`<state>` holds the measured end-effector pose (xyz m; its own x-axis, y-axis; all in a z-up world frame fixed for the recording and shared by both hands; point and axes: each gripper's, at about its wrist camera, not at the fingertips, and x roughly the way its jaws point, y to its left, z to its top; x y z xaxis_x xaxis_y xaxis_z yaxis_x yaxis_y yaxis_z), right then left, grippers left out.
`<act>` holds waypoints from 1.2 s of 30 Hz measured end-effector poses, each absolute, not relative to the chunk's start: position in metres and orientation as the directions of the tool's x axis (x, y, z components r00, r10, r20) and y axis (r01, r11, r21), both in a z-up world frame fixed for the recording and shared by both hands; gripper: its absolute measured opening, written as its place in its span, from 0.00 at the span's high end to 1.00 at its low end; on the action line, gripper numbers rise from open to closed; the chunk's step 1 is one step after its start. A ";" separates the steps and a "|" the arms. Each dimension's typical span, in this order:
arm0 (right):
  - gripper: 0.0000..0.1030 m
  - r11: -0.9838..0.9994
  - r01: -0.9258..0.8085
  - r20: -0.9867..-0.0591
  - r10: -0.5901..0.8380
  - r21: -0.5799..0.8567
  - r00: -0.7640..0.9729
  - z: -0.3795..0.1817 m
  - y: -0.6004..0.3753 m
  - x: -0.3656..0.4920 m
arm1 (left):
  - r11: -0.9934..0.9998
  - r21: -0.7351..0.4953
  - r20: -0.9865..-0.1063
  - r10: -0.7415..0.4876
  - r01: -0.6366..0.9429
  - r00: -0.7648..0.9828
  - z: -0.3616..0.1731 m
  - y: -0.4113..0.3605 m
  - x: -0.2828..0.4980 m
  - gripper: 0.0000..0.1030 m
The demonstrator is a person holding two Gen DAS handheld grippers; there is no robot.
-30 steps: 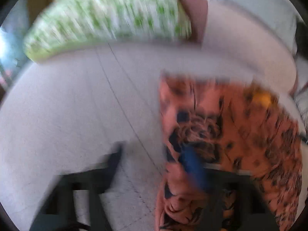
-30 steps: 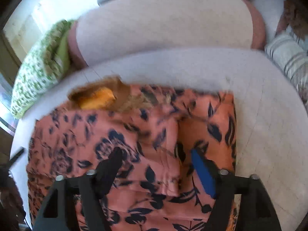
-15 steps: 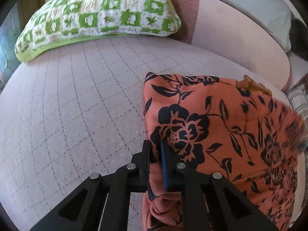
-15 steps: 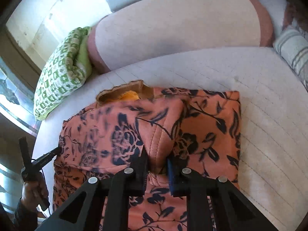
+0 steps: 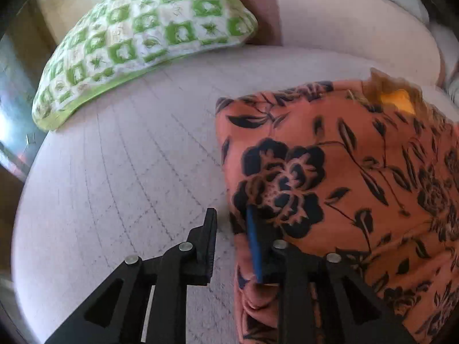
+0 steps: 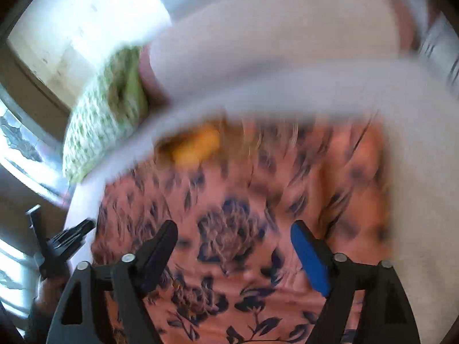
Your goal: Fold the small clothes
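Observation:
An orange garment with a dark floral print [image 5: 358, 177] lies folded on the pale quilted sofa seat [image 5: 120, 172]. A yellow label [image 5: 397, 100] shows at its far edge. My left gripper [image 5: 231, 223] is open at the garment's left edge, its blue-padded finger against the cloth, the other finger over bare seat. In the blurred right wrist view the same garment [image 6: 243, 200] fills the middle. My right gripper [image 6: 233, 235] is open wide and empty just above it. The left gripper also shows in the right wrist view [image 6: 66, 240] at the garment's left side.
A green-and-white patterned cushion [image 5: 143, 37] leans at the back left of the seat. The pink sofa backrest [image 5: 344, 23] runs behind the garment. A striped cushion [image 6: 439, 37] sits at the far right. A bright window [image 6: 86, 28] is beyond the sofa.
Both grippers were shut on folds of the garment half a second ago; both have opened and let go. The right wrist view is blurred with motion and has drawn back a little.

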<state>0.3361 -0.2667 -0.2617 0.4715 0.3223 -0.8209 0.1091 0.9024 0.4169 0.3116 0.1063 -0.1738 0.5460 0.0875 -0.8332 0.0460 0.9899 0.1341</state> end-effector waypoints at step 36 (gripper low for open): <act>0.15 0.886 0.352 -0.894 0.135 0.301 0.427 -0.250 -0.326 -0.030 | 0.996 -0.085 -0.914 -0.088 0.026 0.396 -0.171 0.112 0.028 0.28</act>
